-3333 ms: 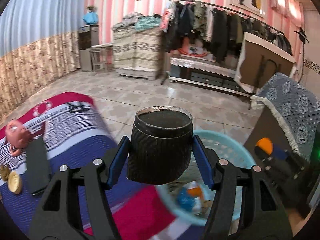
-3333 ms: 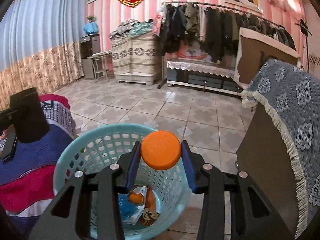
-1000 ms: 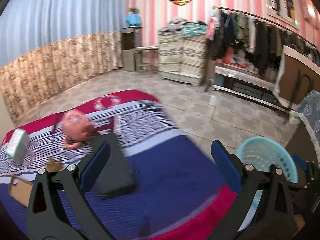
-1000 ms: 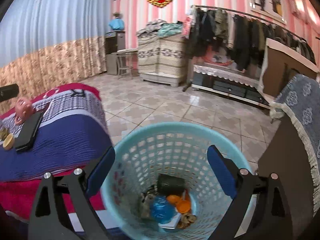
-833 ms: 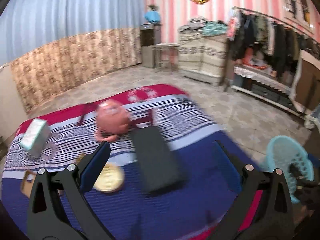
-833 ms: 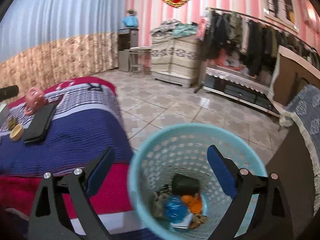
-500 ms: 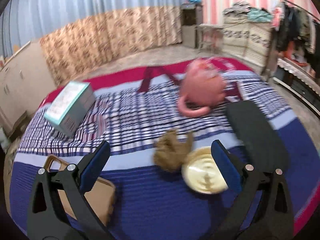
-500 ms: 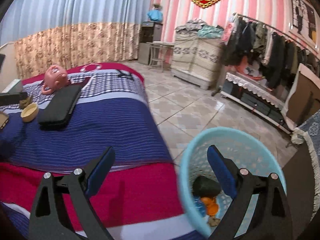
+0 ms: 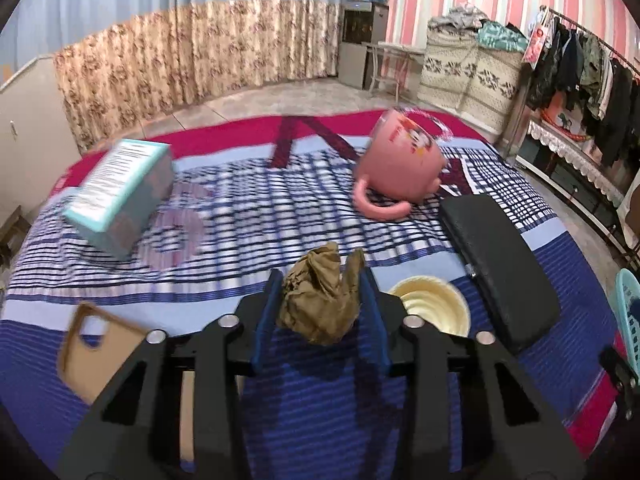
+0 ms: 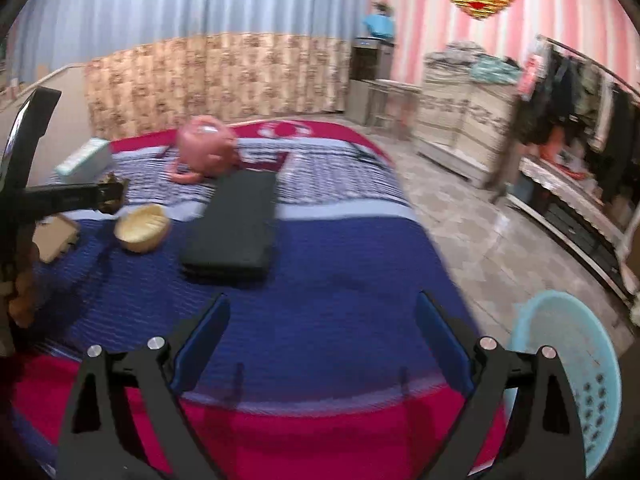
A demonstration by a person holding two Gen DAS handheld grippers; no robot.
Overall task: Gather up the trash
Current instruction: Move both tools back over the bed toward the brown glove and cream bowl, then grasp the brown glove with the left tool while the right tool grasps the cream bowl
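My left gripper (image 9: 320, 308) is shut on a crumpled brown paper wad (image 9: 320, 300) over the striped bedspread (image 9: 240, 216). A cream paper cup (image 9: 430, 308) lies just right of it and also shows in the right wrist view (image 10: 142, 227). My right gripper (image 10: 322, 340) is wide open and empty above the blue part of the bedspread (image 10: 320, 272). The light blue trash basket (image 10: 568, 368) stands on the floor at the lower right; its rim shows in the left wrist view (image 9: 628, 300). The left gripper (image 10: 108, 194) shows at the far left of the right wrist view.
On the bed lie a pink mug (image 9: 400, 168) on its side, a black case (image 9: 500, 256), a teal box (image 9: 120, 196) and a tan phone case (image 9: 96, 352). A clothes rack (image 10: 580, 112) and a covered cabinet (image 10: 460, 136) stand beyond the tiled floor.
Both grippers swung left from the basket to the bed. The left gripper moved up to the brown paper wad and closed on it. The right stayed open.
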